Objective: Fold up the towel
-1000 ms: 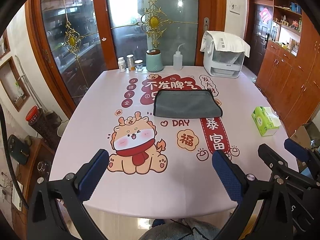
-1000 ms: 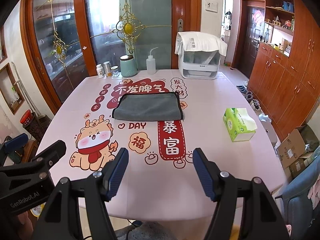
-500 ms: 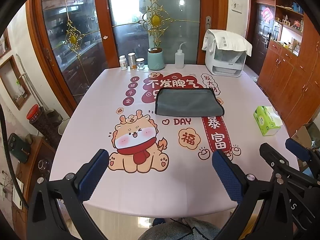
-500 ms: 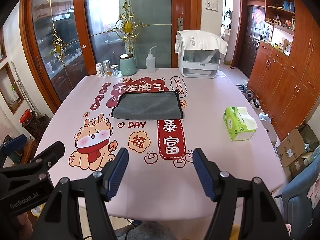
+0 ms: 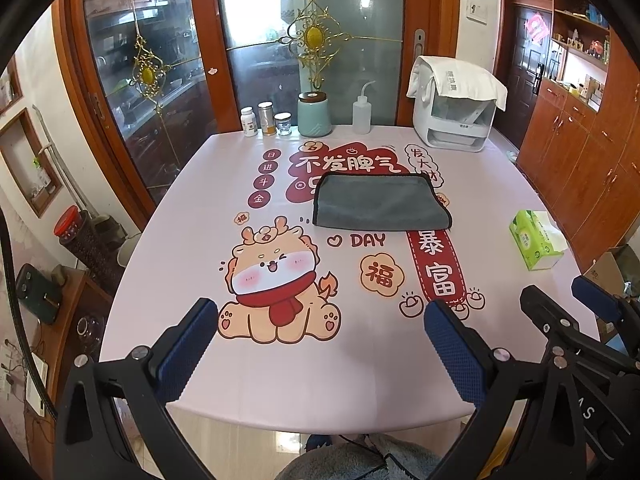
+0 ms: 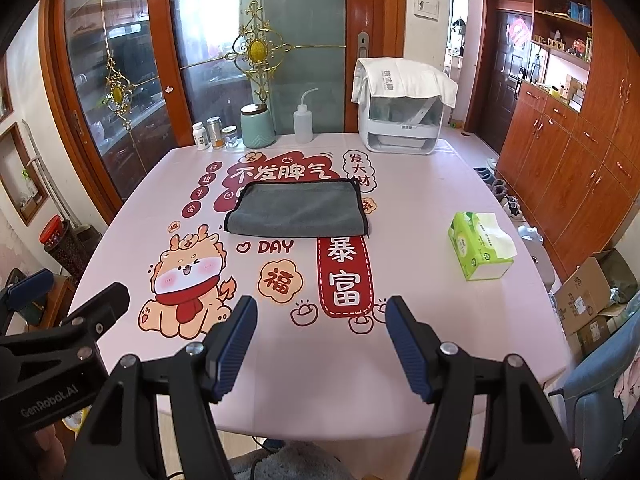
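**Both claws wide apart at the near edge, towel lying mid-table**

The left claw [image 5: 320, 344] hangs over the near edge of the table [image 5: 288, 364] with its blue-padded fingers spread wide and nothing between them. The right claw [image 6: 320, 344] is held just beside it, also gaping and empty; its black frame shows at the right of the left wrist view, and the left one's frame shows at the left of the right wrist view.

The grey towel [image 5: 380, 202] lies flat near the middle of the table, well apart from both claws, as a wide rectangle with dark trim along its left, right and far edges. It covers part of the red printed lettering on the pink tablecloth and sits just beyond the word "DAY". A cartoon dragon print [image 5: 276, 284] lies between the towel and the left claw.

A green tissue box [image 6: 480, 246] stands near the right edge of the table. Along the far edge stand small jars [image 5: 266, 119], a teal canister [image 5: 314, 116], a squeeze bottle [image 5: 361, 114] and a white appliance [image 5: 456, 120] with a white cloth draped over it.
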The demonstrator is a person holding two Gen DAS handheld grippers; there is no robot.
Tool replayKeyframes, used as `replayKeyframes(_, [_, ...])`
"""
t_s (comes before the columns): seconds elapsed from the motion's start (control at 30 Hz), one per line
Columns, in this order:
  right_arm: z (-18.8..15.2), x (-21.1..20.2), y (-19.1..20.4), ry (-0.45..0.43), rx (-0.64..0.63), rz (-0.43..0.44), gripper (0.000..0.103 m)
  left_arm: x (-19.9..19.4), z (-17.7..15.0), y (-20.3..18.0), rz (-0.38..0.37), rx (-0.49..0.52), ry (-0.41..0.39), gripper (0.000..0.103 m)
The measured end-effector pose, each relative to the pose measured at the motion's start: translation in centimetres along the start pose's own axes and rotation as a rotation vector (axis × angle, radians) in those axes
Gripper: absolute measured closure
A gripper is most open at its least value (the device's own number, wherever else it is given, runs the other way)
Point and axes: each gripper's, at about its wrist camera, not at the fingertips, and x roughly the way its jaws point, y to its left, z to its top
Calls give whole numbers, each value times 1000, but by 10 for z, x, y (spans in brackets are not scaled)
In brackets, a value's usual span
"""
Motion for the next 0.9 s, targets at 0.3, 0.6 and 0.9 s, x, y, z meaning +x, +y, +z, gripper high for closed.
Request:
replayKeyframes(0.3, [0,0,1,2,-1,0,36,1,0,0,0,0,3,1])
replayKeyframes(0.6, [-1,4,2,9,-1,-1,36,2,-3,1,-1,-1,8,1])
replayKeyframes(0.9, [-2,6,4,14,-2,1,36,3,-1,4,4,3,7,1])
